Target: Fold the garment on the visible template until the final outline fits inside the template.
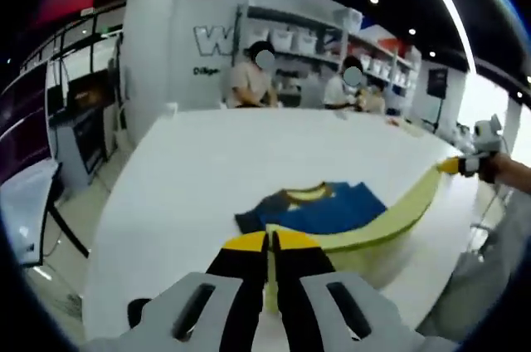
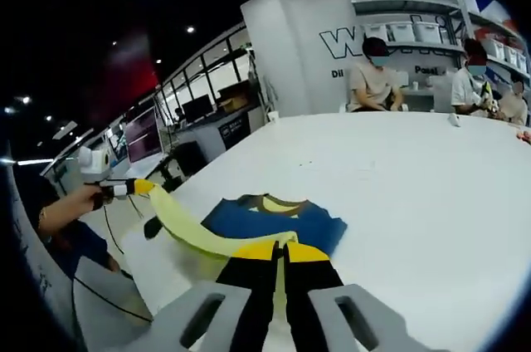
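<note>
In the left gripper view the left gripper point(image 1: 271, 240) has its yellow-tipped jaws pressed together on the near end of a pale yellow-green sheet point(image 1: 390, 221), which looks like the folding template. The sheet arcs away toward 2 o'clock to the right gripper point(image 1: 458, 165), held in a hand at the table's far edge. In the right gripper view the right gripper point(image 2: 278, 250) is likewise clamped on one end of the sheet, which curves toward 10 o'clock to the left gripper point(image 2: 133, 188), held in a hand point(image 2: 76, 202). Below the lifted sheet, at 12 o'clock from each set of jaws, a blue T-shirt point(image 1: 332, 207) with a yellow collar lies folded on the white table point(image 1: 249, 153). The sheet hides the shirt's near edge. Two people sit beyond the table's far end.
</note>
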`<state>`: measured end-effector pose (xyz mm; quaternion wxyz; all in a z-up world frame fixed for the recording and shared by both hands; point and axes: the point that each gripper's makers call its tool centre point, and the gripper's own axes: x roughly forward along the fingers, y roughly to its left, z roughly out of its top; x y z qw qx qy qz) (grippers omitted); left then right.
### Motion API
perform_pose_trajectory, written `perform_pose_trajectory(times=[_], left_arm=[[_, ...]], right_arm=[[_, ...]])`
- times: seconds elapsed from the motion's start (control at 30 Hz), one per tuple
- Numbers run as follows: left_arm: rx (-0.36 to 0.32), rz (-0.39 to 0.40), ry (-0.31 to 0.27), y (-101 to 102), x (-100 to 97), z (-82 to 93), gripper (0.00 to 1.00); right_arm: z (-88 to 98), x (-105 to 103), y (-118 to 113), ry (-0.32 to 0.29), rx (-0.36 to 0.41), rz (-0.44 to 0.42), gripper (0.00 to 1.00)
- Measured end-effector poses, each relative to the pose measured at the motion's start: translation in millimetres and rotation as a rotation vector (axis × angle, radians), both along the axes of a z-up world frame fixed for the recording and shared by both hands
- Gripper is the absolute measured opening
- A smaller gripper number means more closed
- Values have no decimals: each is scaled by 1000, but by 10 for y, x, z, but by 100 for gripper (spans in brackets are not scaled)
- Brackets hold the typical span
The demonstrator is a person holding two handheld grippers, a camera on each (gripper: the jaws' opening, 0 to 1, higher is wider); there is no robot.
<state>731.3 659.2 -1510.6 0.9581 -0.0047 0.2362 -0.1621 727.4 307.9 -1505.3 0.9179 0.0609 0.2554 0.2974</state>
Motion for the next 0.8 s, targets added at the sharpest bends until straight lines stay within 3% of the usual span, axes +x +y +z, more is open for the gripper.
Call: perform_pose_trajectory(times=[0.13,0.23,0.33,0.5,0.57,0.8], left_arm=[[-10,12,-28,37,308,16,0],[-7,19,-29,43,597,-70,0],[4,20,-26,18,838,-174,0],[17,22,0,67,1161,-437,0],[-51,47,72,67,1215,-611,0],[-29,38,142,78,1461,-961,0]], right_arm=[[12,327,2,-9,-6,-22,0],[-29,568,-2,-5,-2,-44,0],[-213,868,-47,29,1,-95,0],[-477,1196,-97,71,2,-121,0],[-639,1323,-150,107,13,-142,0],[-934,1464,-107,159,18,-171,0]])
